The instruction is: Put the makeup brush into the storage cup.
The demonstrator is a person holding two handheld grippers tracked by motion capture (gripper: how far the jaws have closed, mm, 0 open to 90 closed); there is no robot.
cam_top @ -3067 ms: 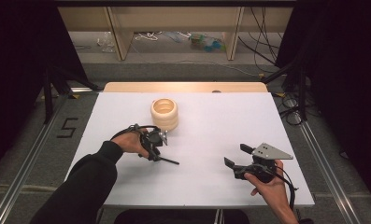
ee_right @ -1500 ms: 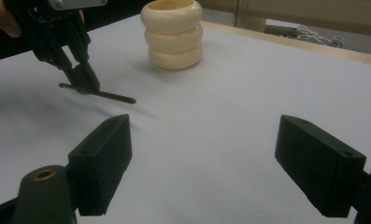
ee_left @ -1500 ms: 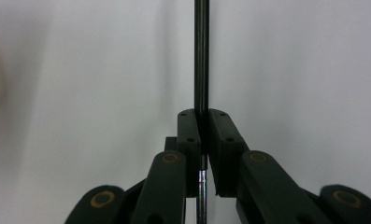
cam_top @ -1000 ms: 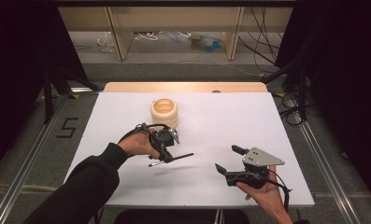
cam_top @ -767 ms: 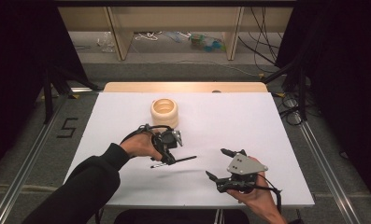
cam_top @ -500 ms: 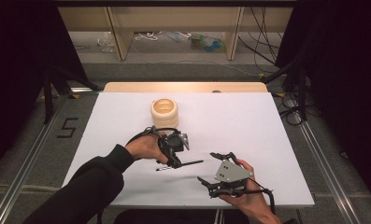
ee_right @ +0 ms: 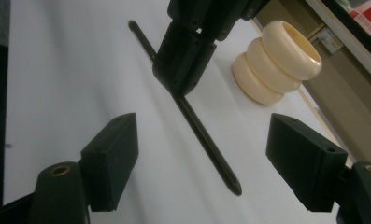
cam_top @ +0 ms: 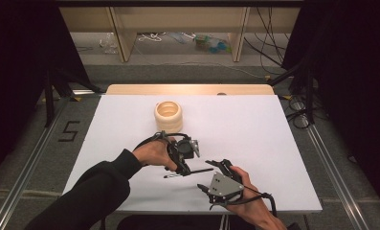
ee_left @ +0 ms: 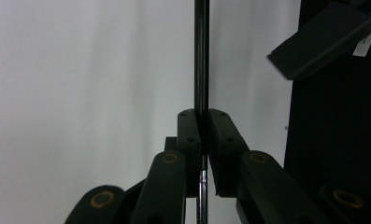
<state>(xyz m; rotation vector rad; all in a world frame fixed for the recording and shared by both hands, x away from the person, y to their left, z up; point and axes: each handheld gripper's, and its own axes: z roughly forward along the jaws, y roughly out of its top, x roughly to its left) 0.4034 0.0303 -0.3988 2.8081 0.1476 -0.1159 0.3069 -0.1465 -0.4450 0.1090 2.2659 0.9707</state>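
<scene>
A: Why was the thin black rod (cam_top: 190, 172) held out level, just below centre of the high view?

B: The left gripper (cam_top: 184, 165) had its jaws pinched on the rod near mid-length, so both ends stuck out free. In the left gripper view the rod (ee_left: 201, 60) ran straight up the middle of the frame between the pressed pads. That presented the free end to the right gripper (cam_top: 215, 178), apparently for a handover.

A: And the right gripper's state?

B: Spread wide. In the right gripper view its two blocky black pads (ee_right: 113, 158) stood either side of the rod's tip (ee_right: 206, 144), touching nothing.

A: Materials?

B: The rod was slender, smooth and dark with a rounded end, possibly a pen or stylus; the view was too coarse to say. The table (cam_top: 273, 143) was matt white. The cream ribbed ring stack (cam_top: 168, 115), upper centre, looked glossy and rounded, standing well apart from both grippers.
</scene>
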